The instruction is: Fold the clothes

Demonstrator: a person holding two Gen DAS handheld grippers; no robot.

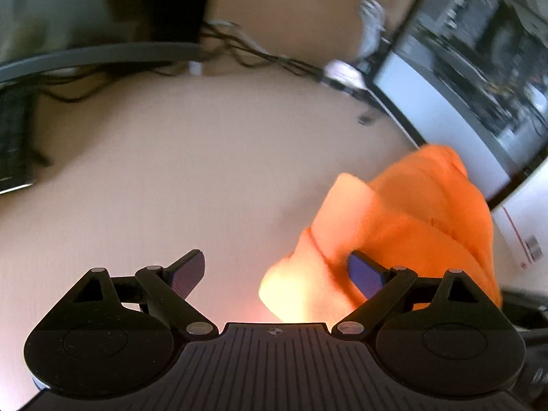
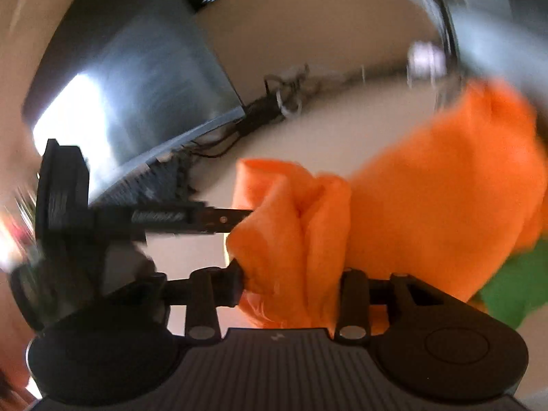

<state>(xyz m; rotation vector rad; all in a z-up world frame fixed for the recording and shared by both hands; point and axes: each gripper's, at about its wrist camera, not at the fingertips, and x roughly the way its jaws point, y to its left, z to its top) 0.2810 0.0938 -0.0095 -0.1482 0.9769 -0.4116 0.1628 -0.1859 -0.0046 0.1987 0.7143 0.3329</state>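
Note:
An orange garment (image 1: 418,212) hangs bunched at the right of the left wrist view, above the beige table (image 1: 191,157). My left gripper (image 1: 277,274) is open; a fold of the orange cloth lies against its right finger (image 1: 366,274), and its left finger (image 1: 186,274) is bare. In the right wrist view my right gripper (image 2: 291,274) is shut on a bunched fold of the orange garment (image 2: 428,198), which spreads up and to the right. The left gripper (image 2: 102,219) shows at the left there, side on. Both views are blurred.
A monitor (image 1: 472,78) stands at the right, with cables (image 1: 260,54) along the table's back edge and a keyboard (image 1: 13,144) at the left. A green cloth (image 2: 513,284) lies under the orange garment at the right. Another monitor (image 2: 130,85) stands behind.

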